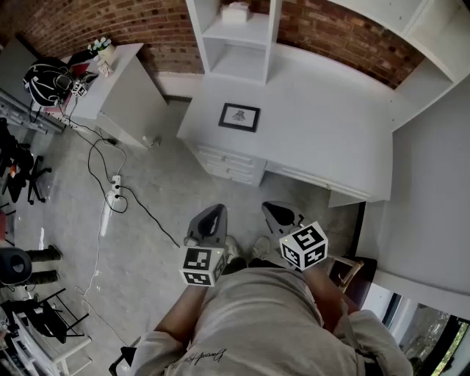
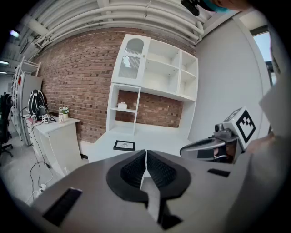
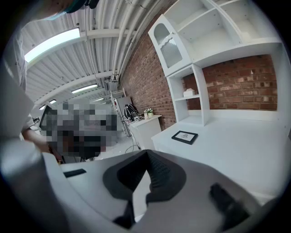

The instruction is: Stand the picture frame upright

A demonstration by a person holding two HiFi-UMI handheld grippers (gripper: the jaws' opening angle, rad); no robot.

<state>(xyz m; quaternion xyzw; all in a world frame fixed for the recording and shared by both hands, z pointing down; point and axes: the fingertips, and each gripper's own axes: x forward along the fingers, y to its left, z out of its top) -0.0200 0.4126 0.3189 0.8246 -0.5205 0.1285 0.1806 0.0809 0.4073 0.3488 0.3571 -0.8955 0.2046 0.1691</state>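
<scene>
One picture frame (image 1: 239, 117) lies flat on its back on a white desk (image 1: 323, 125), face up, with a dark border around a pale sheet that bears a small dark drawing. It rests toward the desk's left end, just in front of a tall white shelf unit (image 1: 235, 37) that stands against a brick wall (image 1: 110, 22), and nothing touches it. A small white box (image 1: 236, 10) sits on one of the shelves. Below the frame's end of the desk are white drawers (image 1: 228, 165). Both tools are well apart from the frame, held low and close to the person's body over the grey floor (image 1: 88, 220), side by side. The left gripper (image 1: 214, 211) has its ribbed black pads pressed together with nothing between them, and the right gripper (image 1: 275, 209) likewise has its pads meeting at the tip and pinches nothing. Each carries a cube with square markers (image 1: 202, 266) near the person's hand. Further left stands a separate white cabinet (image 1: 125, 88) with a small potted plant (image 1: 103, 48) and a black bag (image 1: 45, 79) on top. A white power strip (image 1: 114, 192) and black cables lie on the floor beside it.
</scene>
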